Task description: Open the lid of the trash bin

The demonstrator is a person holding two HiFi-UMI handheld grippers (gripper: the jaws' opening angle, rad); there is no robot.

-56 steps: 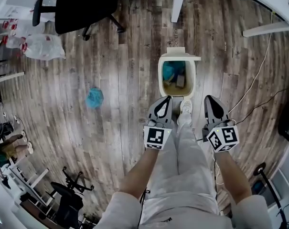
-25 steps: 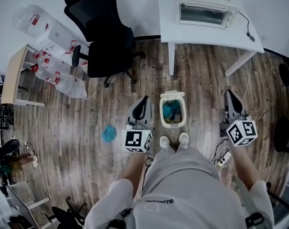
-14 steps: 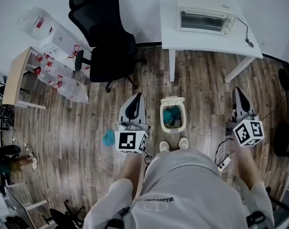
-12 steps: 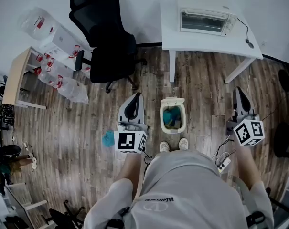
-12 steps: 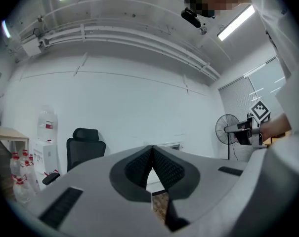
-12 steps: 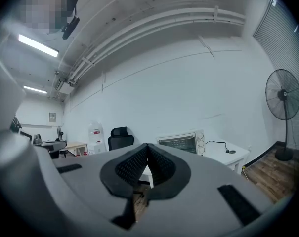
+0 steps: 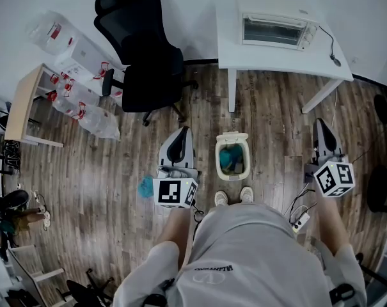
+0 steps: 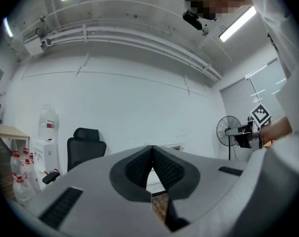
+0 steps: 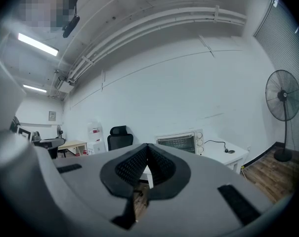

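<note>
The trash bin (image 7: 218, 159) stands at frame centre, its lid (image 7: 232, 135) apparently up. It is just right of the left hand-held gripper (image 7: 178, 148) and well left of the right hand-held gripper (image 7: 322, 135). Both are pressed together and empty.

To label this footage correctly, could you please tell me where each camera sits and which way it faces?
Head view: on the person's head, facing steeply down at the open trash bin; shows torso, arms, left gripper, right gripper.
Left gripper view: on that gripper, facing along its shut jaws toward the wall; the right gripper shows.
Right gripper view: likewise, along shut jaws toward the toaster oven.
Shared: all three show the black chair.
</note>
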